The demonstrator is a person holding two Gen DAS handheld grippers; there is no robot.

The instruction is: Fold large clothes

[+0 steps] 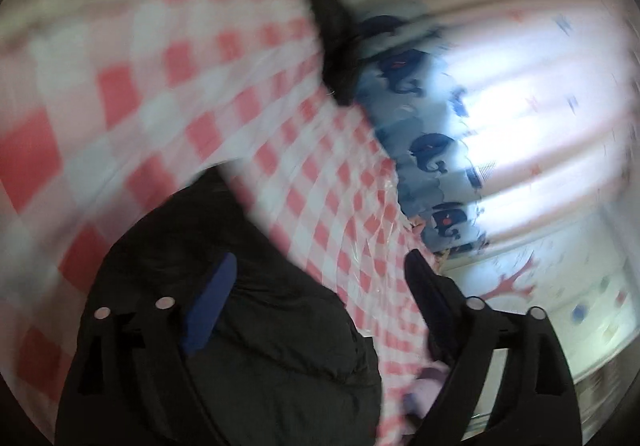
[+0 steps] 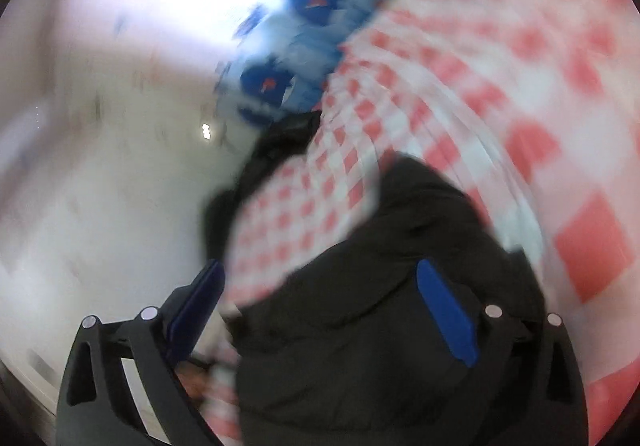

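In the left wrist view, the left gripper (image 1: 320,274) stands wide open with nothing clamped. A black, puffy, quilted jacket (image 1: 256,346) lies below and between its fingers, bulking toward the left finger with the blue pad (image 1: 208,310); whether that pad touches the fabric is lost in the blur. The jacket rests on a red-and-white checked cloth (image 1: 340,198) that runs diagonally away toward a pale blue curtain printed with dark whales (image 1: 424,150).

In the right wrist view, the right gripper (image 2: 320,282) is likewise spread wide and holds nothing. The same jacket (image 2: 380,326) fills the gap, lying nearer the right-hand blue pad (image 2: 448,314), its dark length stretching up and leftward over the checked cloth (image 2: 500,94). Both grippers look about equally near.
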